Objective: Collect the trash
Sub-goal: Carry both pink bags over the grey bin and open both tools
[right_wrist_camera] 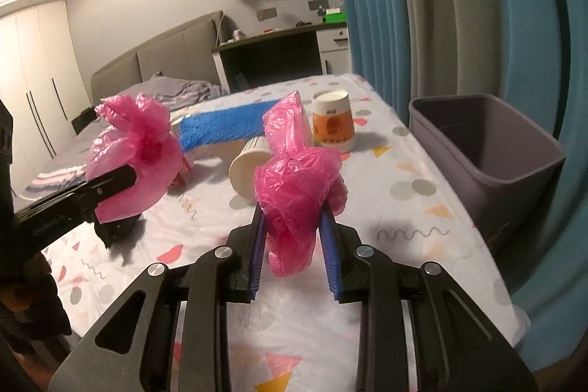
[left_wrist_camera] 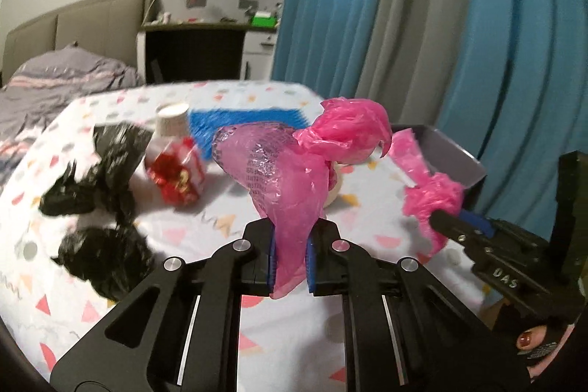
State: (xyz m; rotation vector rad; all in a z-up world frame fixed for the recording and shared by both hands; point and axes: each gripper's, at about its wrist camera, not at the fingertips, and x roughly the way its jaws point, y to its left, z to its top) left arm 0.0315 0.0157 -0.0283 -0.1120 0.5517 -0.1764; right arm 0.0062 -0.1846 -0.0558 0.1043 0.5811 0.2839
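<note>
**Holding two pink bags up, ready for the bin**

The left gripper has its jaws squeezed almost shut on a pink plastic bag. The right gripper pinches a second pink bag in narrow jaws. Both bags hang above the bed sheet. It seems best to keep the grip tight and carry each bag over the grey bin before letting go. The bags are thin, crinkly and see-through, so they may slip.
</note>
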